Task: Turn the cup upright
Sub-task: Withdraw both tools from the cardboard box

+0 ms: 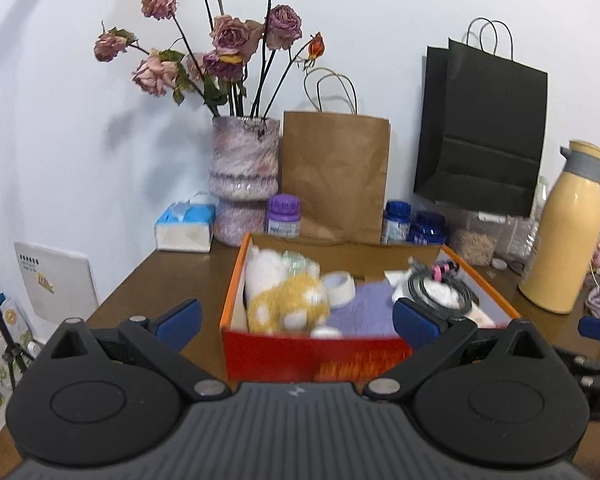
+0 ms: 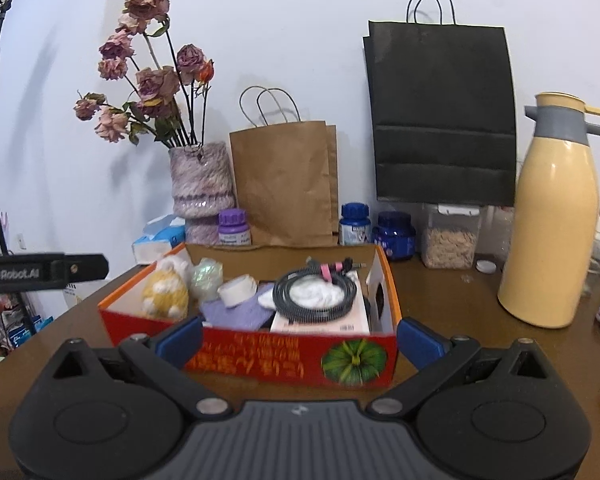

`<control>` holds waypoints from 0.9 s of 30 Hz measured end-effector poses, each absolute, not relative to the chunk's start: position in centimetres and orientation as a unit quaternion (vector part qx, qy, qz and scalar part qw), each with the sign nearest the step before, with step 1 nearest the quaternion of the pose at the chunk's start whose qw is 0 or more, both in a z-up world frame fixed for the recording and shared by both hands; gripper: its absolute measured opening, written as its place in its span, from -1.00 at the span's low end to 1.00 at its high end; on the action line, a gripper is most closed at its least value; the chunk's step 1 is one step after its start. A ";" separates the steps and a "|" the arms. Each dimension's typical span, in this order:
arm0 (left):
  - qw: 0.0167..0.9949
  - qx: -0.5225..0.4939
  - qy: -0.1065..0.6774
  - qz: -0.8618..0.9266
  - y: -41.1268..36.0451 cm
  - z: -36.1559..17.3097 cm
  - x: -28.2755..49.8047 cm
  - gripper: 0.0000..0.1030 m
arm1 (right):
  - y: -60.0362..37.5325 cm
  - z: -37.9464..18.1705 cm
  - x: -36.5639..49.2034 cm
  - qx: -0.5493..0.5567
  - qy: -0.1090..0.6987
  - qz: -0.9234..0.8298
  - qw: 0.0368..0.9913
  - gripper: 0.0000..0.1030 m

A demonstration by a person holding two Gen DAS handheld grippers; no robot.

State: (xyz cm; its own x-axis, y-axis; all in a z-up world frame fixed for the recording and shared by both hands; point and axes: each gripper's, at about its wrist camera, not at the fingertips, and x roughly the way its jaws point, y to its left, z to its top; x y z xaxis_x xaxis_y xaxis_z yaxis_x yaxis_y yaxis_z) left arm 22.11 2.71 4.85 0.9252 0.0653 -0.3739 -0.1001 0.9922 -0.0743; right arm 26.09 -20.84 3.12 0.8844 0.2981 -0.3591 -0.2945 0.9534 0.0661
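Observation:
A translucent, iridescent cup (image 1: 297, 261) (image 2: 206, 274) lies in the back left of an orange-red cardboard box (image 1: 312, 354) (image 2: 260, 356), wedged against a yellow and white plush toy (image 1: 286, 304) (image 2: 165, 294). I cannot tell which way its mouth faces. My left gripper (image 1: 298, 320) is open and empty, held above the box's front wall. My right gripper (image 2: 300, 338) is also open and empty, just in front of the box's front wall. The left gripper's black body (image 2: 44, 270) shows at the left edge of the right wrist view.
The box also holds a white tape roll (image 2: 238, 290), a purple cloth (image 1: 360, 308) and a coiled black cable (image 2: 314, 294). Behind it stand a vase of dried roses (image 1: 244, 176), a brown bag (image 1: 336, 176), pill bottles (image 2: 354, 226) and a black bag (image 2: 444, 116). A yellow thermos jug (image 2: 552, 220) stands at right.

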 end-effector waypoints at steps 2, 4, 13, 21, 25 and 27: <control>0.979 -0.044 0.193 0.043 2.7 4.5 20.7 1.00 | -21.1 2.9 24.8 0.008 0.190 0.152 0.970 1.00; 0.978 -0.044 0.198 0.042 2.7 4.2 19.3 1.00 | -21.3 2.6 23.6 0.009 0.196 0.151 0.969 1.00; 0.977 -0.037 0.208 0.039 2.2 3.3 14.8 1.00 | -21.6 1.4 19.2 0.007 0.208 0.149 0.967 1.00; 0.976 -0.037 0.212 0.035 2.1 3.1 13.1 1.00 | -21.5 1.2 17.4 0.006 0.212 0.151 0.966 1.00; 0.976 -0.036 0.212 0.035 2.0 3.1 12.7 1.00 | -21.4 1.3 16.9 0.005 0.211 0.152 0.966 1.00; 0.976 -0.036 0.212 0.035 1.9 3.1 12.6 1.00 | -21.4 1.3 16.8 0.005 0.211 0.152 0.966 1.00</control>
